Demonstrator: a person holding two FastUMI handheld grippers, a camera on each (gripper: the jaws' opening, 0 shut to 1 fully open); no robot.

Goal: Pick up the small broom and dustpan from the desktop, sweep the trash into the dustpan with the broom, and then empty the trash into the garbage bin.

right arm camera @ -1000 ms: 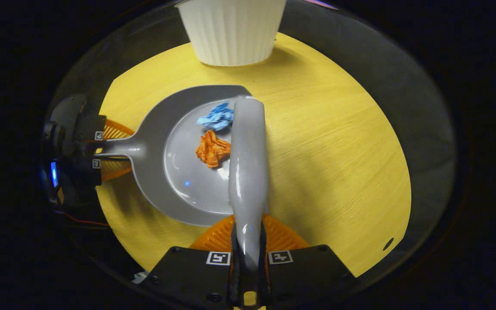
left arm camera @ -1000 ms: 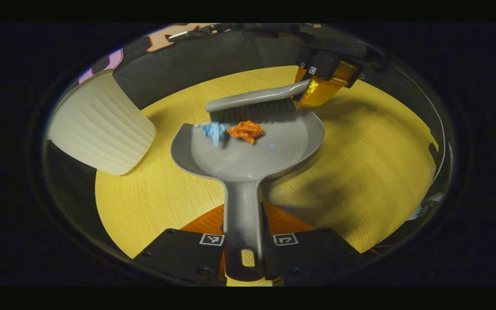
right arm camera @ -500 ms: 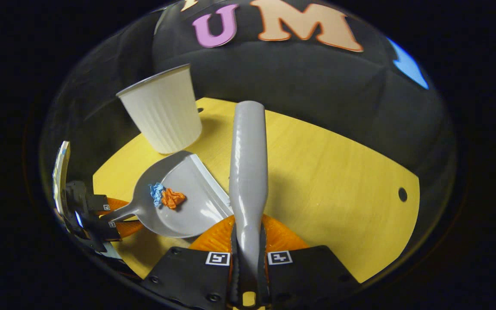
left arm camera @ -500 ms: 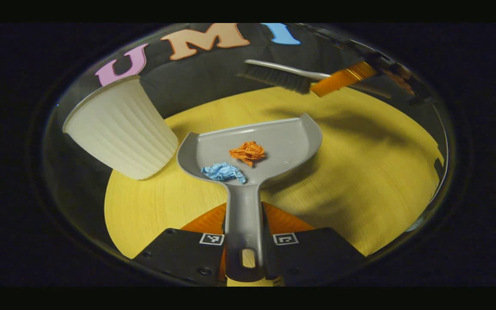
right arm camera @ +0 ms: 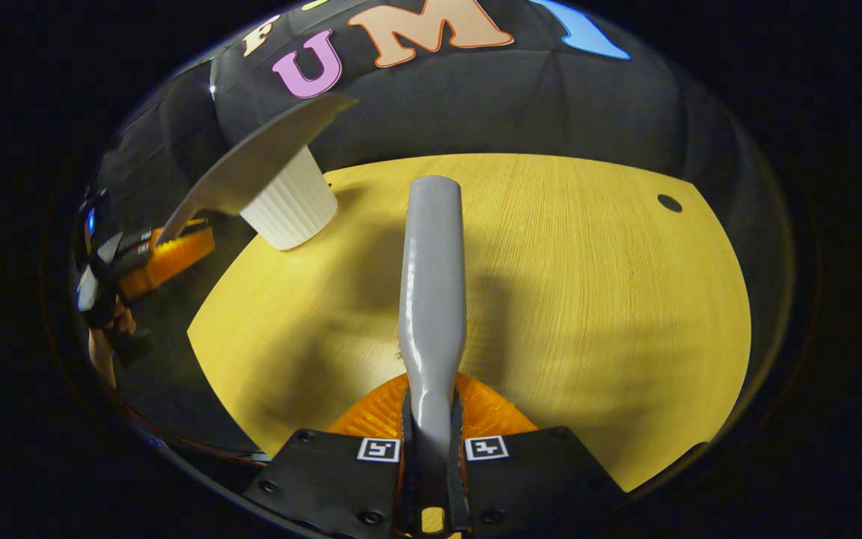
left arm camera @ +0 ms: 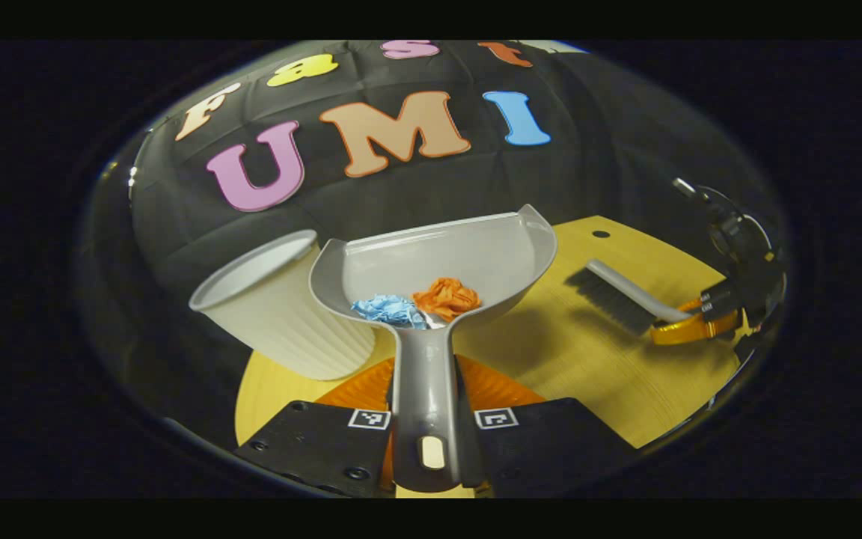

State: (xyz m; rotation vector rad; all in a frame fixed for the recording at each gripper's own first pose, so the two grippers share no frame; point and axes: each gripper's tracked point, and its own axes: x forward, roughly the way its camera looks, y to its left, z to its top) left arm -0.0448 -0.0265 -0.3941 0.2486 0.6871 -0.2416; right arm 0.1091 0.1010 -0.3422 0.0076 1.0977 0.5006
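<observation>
Dustpan (left arm camera: 438, 258): smooth grey plastic, semi-gloss. Broom (right arm camera: 432, 292): glossy grey plastic back and handle, dark bristles look coarse in the left gripper view. Bin (left arm camera: 281, 314): off-white ribbed plastic, matt. Desktop (right arm camera: 588, 299): yellow wood-grain finish, matt, fine lines. Trash: blue wad (left arm camera: 390, 309) and orange wad (left arm camera: 447, 296), crumpled paper, rough. Wall (right arm camera: 513, 105): black cloth, matt, creased.

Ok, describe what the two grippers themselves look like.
The left gripper has black plates at the finger bases, each bearing a square black-and-white marker and round screws. The right gripper looks the same. The right gripper view also shows a blue light on the left gripper.
</observation>
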